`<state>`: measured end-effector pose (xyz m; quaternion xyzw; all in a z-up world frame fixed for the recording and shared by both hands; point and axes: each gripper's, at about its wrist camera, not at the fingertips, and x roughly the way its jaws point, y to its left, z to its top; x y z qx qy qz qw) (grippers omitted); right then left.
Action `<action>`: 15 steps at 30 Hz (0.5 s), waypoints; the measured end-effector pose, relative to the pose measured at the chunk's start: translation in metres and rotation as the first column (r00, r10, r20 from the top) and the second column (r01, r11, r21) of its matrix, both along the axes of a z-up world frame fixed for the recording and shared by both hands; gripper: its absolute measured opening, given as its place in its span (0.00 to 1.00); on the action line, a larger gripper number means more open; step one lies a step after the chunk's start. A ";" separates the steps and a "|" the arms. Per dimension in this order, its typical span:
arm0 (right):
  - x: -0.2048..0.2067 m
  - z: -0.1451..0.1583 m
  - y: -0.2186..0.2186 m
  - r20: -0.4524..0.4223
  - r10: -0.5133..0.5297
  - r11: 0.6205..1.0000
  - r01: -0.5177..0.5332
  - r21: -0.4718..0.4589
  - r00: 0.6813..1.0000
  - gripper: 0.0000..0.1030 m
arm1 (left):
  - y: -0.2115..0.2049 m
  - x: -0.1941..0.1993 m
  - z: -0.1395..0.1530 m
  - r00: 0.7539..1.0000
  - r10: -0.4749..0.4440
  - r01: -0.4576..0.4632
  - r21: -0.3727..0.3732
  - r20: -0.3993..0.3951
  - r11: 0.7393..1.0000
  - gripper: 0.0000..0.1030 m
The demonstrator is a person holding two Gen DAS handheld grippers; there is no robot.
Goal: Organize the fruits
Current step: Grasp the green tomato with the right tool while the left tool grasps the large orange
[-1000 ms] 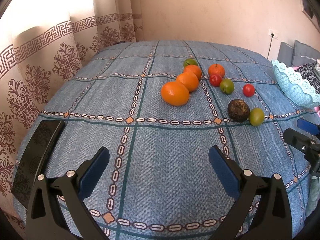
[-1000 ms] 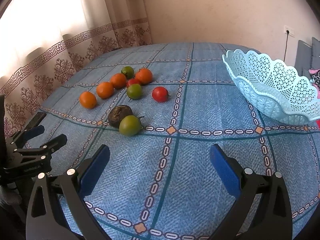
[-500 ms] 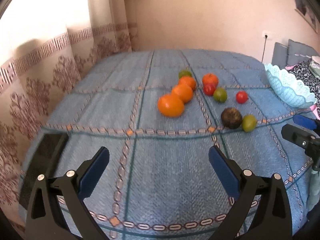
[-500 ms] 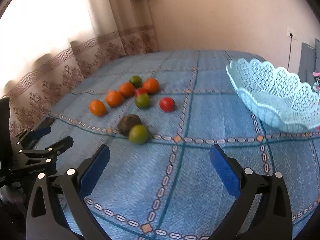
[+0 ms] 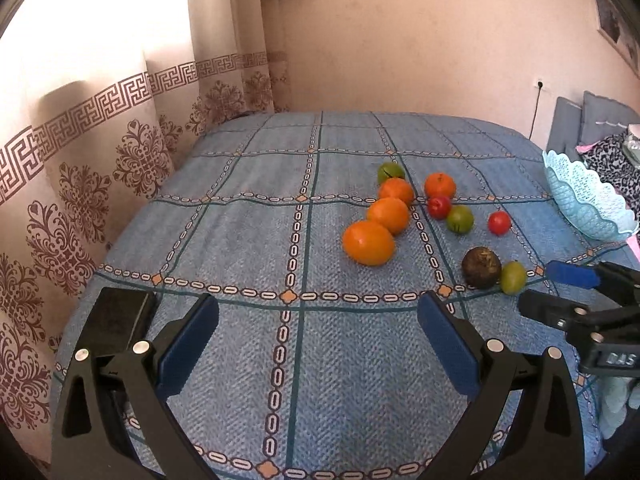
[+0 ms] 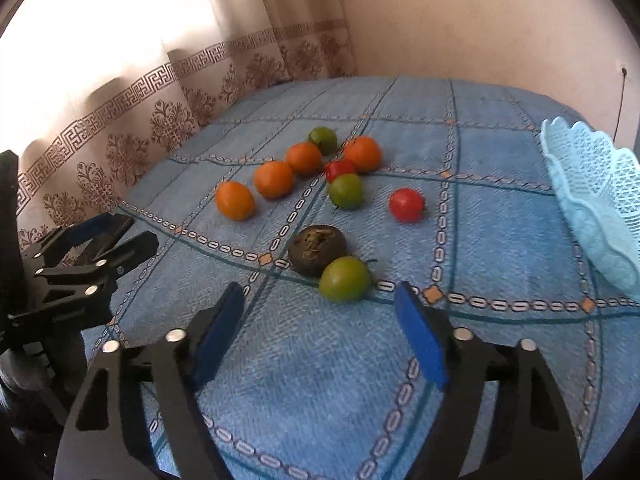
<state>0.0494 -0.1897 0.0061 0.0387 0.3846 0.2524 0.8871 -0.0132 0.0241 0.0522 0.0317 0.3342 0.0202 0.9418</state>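
Several fruits lie on the blue patterned cloth [image 5: 240, 240]: oranges [image 5: 368, 242] [image 6: 235, 200], green fruits [image 6: 344, 279] [image 5: 513, 277], red fruits [image 6: 406, 204] [image 5: 499, 223] and a dark brown fruit [image 6: 318, 249] [image 5: 481, 267]. A light blue lattice basket [image 6: 592, 200] [image 5: 584, 204] stands at the right. My right gripper [image 6: 320, 324] is open and empty, just short of the nearest green fruit. My left gripper [image 5: 318, 332] is open and empty, well short of the oranges.
A black phone-like slab [image 5: 116, 324] lies at the cloth's near left edge. A patterned curtain [image 5: 80, 160] hangs along the left. Grey cushions and a leopard-print fabric [image 5: 612, 152] sit beyond the basket. A wall socket with a cable [image 5: 539, 84] is on the back wall.
Both grippers have tilted and risen, showing more wall. The right gripper has moved forward toward the green and brown fruits. No fruit has moved.
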 end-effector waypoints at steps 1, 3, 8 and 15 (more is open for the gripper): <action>0.003 -0.002 0.002 -0.005 0.002 1.000 -0.002 -0.005 1.000 0.66 | 0.000 0.002 0.000 1.000 -0.003 0.003 0.002 -0.002 1.000 0.95; 0.009 -0.006 0.006 -0.019 0.008 1.000 -0.008 -0.024 1.000 0.61 | 0.001 0.006 -0.002 1.000 -0.008 0.008 -0.003 -0.012 1.000 0.95; 0.020 -0.015 0.010 -0.046 -0.015 0.997 0.012 -0.070 0.999 0.44 | 0.009 0.019 -0.007 0.999 0.007 -0.009 -0.041 -0.051 0.999 0.95; 0.018 -0.013 -0.001 -0.024 -0.041 0.997 0.040 -0.067 0.999 0.30 | 0.009 0.028 -0.014 0.997 0.017 -0.020 -0.037 -0.078 0.999 0.95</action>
